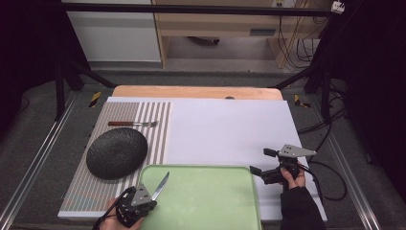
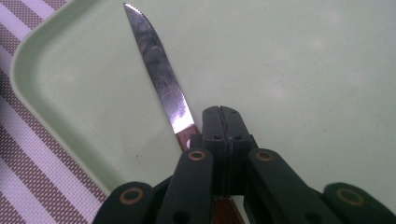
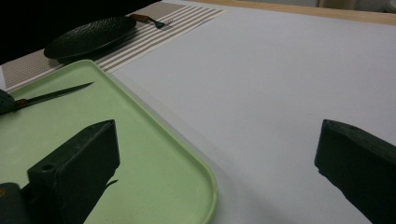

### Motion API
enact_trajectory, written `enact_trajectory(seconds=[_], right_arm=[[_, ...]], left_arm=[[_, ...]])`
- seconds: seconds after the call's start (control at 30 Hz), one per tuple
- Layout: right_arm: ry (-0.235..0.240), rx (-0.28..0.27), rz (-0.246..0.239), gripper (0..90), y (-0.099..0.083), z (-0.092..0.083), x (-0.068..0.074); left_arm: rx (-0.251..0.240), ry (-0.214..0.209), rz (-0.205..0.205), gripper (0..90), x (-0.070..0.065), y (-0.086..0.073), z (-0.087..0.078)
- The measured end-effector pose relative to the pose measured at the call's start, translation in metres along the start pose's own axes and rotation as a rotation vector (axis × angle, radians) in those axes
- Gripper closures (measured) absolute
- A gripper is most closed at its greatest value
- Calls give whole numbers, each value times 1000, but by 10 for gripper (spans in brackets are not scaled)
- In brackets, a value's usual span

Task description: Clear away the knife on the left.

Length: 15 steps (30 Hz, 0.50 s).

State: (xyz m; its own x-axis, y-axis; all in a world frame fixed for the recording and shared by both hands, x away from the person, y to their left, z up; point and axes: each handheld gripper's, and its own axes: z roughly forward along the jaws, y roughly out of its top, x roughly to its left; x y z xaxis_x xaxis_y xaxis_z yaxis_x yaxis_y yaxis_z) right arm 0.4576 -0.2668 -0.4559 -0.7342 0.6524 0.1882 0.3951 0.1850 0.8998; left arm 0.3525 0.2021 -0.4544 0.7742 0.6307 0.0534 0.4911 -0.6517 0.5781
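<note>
Gripping the knife by its brown handle, my left gripper shows its shiny serrated blade over the near-left tray; my right gripper gapes wide, holding nothing.

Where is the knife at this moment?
The knife is clamped by its wooden handle in the left hand-held gripper, at the lower left of the high view, its blade over the green tray's left corner.

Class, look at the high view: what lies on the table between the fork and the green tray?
The black plate lies between the fork and the green tray, resting on the striped placemat. The high view shows this plainly.
</note>
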Motion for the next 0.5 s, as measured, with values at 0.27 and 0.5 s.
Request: enact_trajectory(seconds=[0.27, 0.5], right_arm=[[0, 0, 0, 3, 0, 0, 0], [1, 0, 0, 3, 0, 0, 0]], left_arm=[[-2, 14, -9, 897, 2, -3, -3], [4, 21, -18, 897, 4, -6, -4]])
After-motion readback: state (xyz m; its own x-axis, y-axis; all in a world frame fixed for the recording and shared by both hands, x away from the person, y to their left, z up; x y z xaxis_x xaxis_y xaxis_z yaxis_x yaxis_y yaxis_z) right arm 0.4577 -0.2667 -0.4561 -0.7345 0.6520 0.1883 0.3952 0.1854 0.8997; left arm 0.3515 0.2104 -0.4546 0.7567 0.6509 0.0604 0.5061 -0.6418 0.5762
